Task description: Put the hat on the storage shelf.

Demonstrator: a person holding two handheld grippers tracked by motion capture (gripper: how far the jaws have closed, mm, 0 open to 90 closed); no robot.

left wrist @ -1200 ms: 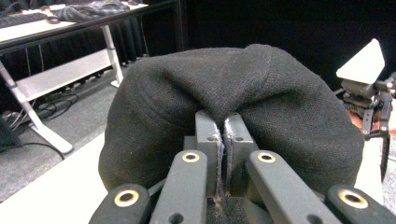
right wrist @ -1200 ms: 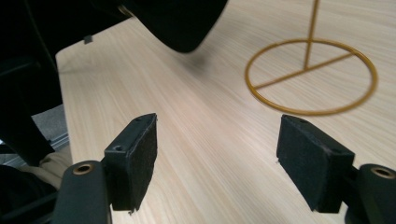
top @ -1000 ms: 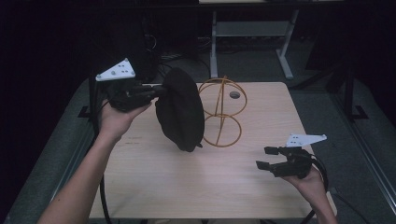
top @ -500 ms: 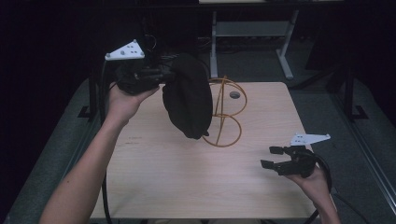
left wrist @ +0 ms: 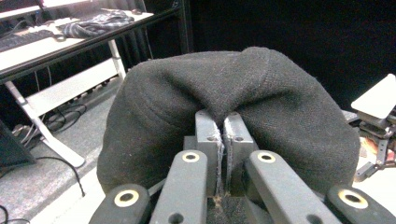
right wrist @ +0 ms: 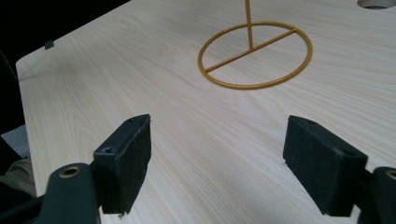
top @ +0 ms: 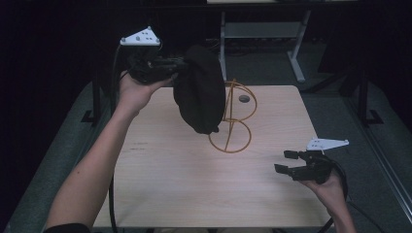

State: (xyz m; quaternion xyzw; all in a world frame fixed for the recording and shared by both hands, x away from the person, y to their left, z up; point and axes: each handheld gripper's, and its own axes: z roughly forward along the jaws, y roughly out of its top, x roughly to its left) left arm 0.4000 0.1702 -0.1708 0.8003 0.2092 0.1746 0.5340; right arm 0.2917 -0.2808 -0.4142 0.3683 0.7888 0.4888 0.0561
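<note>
Knit black beanie [top: 199, 92] pinched; gold wire stand [top: 232, 121].

No legible text, no labels, no brands, no numbers — nothing readable anywhere

Dim overall, with the room black around the evenly lit pale table [top: 160, 194], whose grain stays sharp beyond the right gripper [right wrist: 217, 154], while the left gripper [left wrist: 222, 135] views soft, noisy dark fabric.
</note>
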